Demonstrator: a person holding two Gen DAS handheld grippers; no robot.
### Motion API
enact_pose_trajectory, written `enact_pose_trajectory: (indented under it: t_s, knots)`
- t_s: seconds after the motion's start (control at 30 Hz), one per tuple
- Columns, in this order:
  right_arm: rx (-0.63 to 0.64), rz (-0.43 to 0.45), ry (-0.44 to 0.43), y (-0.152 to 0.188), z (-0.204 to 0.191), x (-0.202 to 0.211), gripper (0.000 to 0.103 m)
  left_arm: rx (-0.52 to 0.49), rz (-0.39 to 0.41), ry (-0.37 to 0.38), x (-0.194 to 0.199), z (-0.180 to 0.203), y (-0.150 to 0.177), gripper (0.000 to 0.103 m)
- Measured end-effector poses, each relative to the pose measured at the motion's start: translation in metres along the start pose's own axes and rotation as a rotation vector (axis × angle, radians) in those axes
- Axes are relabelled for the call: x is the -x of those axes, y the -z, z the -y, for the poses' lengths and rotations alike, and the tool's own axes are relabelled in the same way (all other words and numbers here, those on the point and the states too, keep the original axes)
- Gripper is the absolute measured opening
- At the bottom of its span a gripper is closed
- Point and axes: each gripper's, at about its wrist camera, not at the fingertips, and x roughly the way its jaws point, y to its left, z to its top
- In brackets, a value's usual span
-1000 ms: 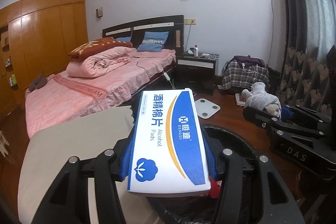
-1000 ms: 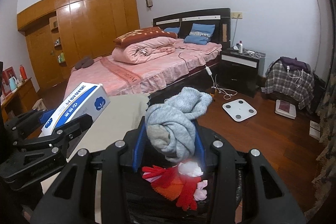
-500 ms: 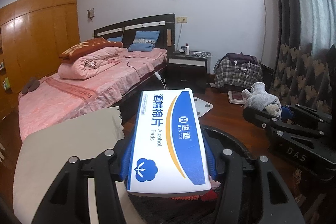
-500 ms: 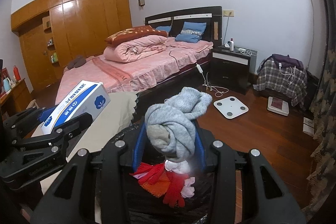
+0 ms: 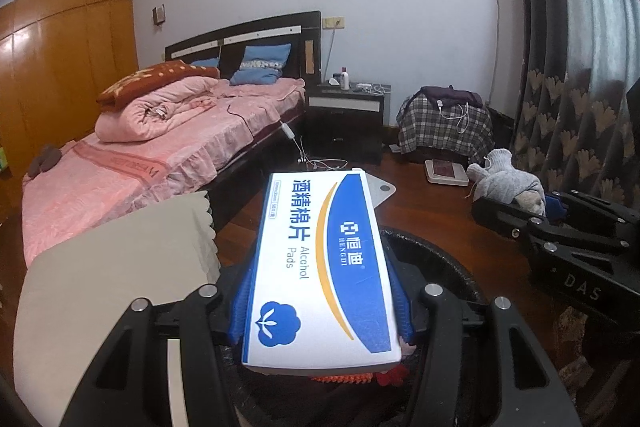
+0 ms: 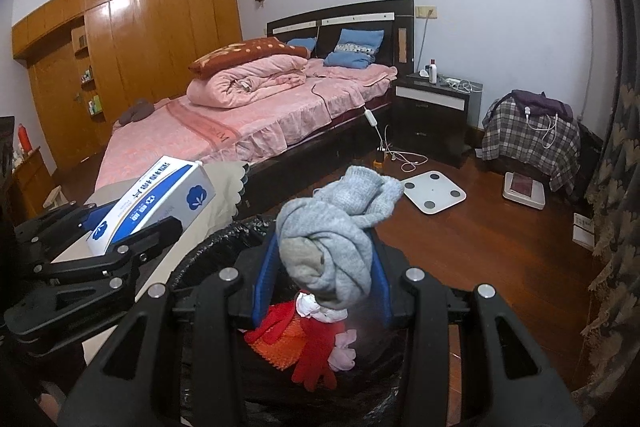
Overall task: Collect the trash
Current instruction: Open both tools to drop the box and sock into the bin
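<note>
Trash going over a black-lined round bin (image 6: pixel 208 259).
Left gripper (image 5: pixel 320 291) is pinching a white-and-blue cardboard box (image 5: pixel 320 267) reading "HENGDI Alcohol Pads" above the bin; right gripper (image 6: pixel 322 279), marked "DAS", is clamping a balled grey knit sock (image 6: pixel 336 239) over the bin's red gloves (image 6: pixel 308 347).

open bin mouth (image 6: pixel 224 247) below, gloves (image 6: pixel 304 343) inside, beige table (image 5: pixel 100 287) crowding its left
</note>
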Motion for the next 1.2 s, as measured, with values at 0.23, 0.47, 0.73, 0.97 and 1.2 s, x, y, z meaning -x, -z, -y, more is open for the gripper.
enact_pose_trajectory:
  t_s: [0.23, 0.47, 0.73, 0.97, 1.2]
  knots:
    - [-0.001, -0.026, -0.006, 0.005, 0.004, -0.013, 0.04, 0.005, -0.027, 0.003, -0.019, -0.001, 0.002, 0.055]
    - [0.005, -0.051, -0.005, 0.008, 0.004, -0.029, 0.042, 0.01, -0.046, 0.028, -0.035, -0.001, 0.002, 0.056]
    - [0.003, -0.067, 0.035, 0.013, 0.011, -0.041, 0.083, 0.052, -0.045, 0.025, -0.036, -0.018, 0.0, 0.081]
    - [-0.014, -0.073, 0.046, 0.013, 0.011, -0.031, 0.096, 0.085, -0.044, -0.054, -0.019, -0.043, 0.002, 0.097]
    - [-0.013, -0.067, -0.006, 0.007, -0.009, -0.007, 0.097, 0.087, -0.044, -0.124, 0.014, -0.061, 0.008, 0.097]
